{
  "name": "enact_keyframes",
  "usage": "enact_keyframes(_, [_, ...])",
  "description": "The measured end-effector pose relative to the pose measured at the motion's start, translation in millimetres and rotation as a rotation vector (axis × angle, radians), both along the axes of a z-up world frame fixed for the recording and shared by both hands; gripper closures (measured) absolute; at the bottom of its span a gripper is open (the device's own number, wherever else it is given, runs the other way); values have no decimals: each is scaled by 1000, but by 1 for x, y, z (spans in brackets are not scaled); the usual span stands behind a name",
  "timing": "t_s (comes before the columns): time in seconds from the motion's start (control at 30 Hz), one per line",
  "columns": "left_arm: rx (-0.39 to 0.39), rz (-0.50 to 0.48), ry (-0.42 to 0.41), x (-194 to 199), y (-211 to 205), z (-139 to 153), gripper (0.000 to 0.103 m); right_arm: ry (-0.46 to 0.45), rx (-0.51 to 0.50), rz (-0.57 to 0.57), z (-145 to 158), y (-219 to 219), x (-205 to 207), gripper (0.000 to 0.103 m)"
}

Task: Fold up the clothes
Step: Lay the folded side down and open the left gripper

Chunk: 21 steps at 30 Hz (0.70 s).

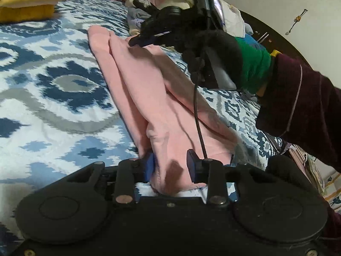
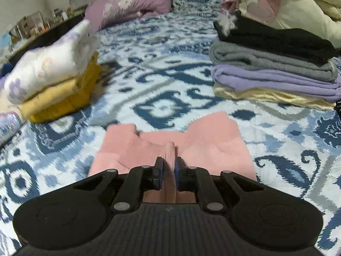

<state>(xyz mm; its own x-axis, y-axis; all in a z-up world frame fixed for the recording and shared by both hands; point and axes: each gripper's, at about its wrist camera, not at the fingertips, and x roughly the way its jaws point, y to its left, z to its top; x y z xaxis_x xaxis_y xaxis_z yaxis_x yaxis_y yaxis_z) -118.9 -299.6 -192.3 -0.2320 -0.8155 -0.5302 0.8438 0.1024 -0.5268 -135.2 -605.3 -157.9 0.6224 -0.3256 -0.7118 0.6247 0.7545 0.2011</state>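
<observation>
Pink trousers (image 1: 136,81) lie lengthwise on our blue patterned bedspread (image 1: 42,81), running straight from our left gripper (image 1: 170,168), jaws apart astride one end, to our right gripper (image 2: 169,170), pinched tight on a ribbed fold at the other. Folded stacks (image 2: 275,68) flank open bedspread beyond the right gripper.

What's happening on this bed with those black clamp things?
A person is folding laundry with a handheld gripper in each hand. The right gripper is pinched shut on a ribbed edge of the pink garment lying on the patterned bedspread. The left gripper stands open around its other end. Folded stacks wait nearby.
</observation>
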Motion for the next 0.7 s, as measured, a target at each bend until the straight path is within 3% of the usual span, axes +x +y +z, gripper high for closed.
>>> enact_keyframes(0.1, [-26, 45, 14, 7, 4, 3, 72, -107, -3, 12, 18, 4, -18, 87])
enact_keyframes(0.33, [-64, 147, 69, 31, -3, 11, 72, -224, 48, 79, 39, 32, -73, 87])
enact_keyframes(0.53, [-61, 254, 67, 68, -34, 21, 72, -220, 24, 177, 26, 90, -109, 87])
enact_keyframes(0.7, [-71, 270, 41, 77, -62, 34, 72, -177, -81, 320, 2, 142, -101, 87])
